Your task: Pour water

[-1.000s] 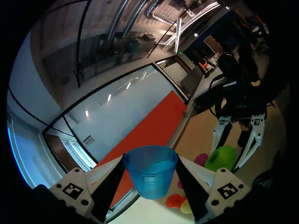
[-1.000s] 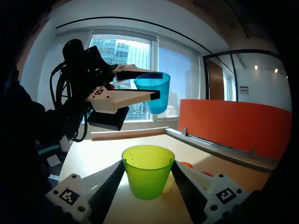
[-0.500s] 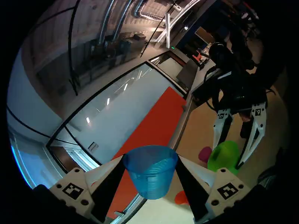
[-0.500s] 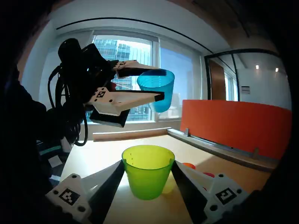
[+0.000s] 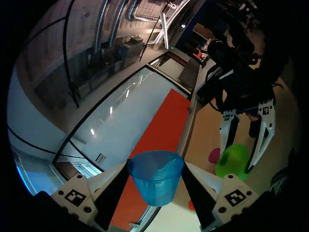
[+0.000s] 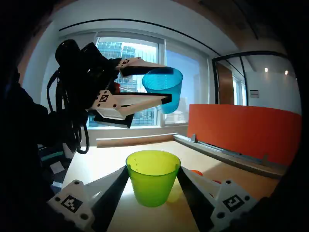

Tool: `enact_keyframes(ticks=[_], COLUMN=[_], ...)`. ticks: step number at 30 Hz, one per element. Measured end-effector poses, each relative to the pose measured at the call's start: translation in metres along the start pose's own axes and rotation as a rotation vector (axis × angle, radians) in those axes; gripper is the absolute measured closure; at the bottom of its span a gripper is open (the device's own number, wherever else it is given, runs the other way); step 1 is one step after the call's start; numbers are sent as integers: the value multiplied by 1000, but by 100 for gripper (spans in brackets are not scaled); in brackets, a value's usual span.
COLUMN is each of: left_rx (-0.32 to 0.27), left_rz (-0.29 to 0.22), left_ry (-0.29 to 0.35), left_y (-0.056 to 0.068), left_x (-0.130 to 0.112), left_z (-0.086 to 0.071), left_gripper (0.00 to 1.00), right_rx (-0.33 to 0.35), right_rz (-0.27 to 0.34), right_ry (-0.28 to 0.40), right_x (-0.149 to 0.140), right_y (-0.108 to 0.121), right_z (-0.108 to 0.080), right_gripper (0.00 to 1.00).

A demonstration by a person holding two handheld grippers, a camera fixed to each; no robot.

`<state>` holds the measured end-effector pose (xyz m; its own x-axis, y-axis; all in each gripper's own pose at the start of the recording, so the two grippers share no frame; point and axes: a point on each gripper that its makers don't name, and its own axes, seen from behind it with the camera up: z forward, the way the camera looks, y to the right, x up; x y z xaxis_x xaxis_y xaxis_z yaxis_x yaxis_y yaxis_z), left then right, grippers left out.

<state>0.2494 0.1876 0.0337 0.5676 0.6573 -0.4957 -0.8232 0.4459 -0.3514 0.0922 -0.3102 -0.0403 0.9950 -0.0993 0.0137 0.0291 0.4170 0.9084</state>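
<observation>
Left gripper view up close: translucent blue plastic cup (image 5: 155, 181) pinched between both black-padded fingers of the left gripper (image 5: 155, 164), jaws narrowed to the cup's width and pressing on either side. Seen from the right gripper view, held up in the air against the bright window (image 6: 127, 50), tipped slightly, higher than the translucent green plastic cup (image 6: 153, 183) and well apart from it. Gripped the same way, that green one: right gripper (image 6: 153, 168) closed to cup width, one finger against each flank. Resting on the pale wooden tabletop (image 6: 104, 162) or just above it, cannot tell which. Farther out, an orange partition panel (image 6: 247, 127) along the table's far edge, and a small orange piece (image 6: 195, 171) lying near the green cup, too small to identify.
</observation>
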Motion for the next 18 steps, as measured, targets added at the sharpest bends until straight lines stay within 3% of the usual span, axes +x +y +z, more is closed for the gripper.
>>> enact_keyframes(ticks=[18], left_rx=[-3], left_rz=[98], left_ry=[1], left_y=[5], left_x=[4], left_z=[4], left_gripper=[11], right_rx=[-6], right_rz=[3], right_ry=[8], right_x=[2], right_y=[8], right_z=[5], right_gripper=[10])
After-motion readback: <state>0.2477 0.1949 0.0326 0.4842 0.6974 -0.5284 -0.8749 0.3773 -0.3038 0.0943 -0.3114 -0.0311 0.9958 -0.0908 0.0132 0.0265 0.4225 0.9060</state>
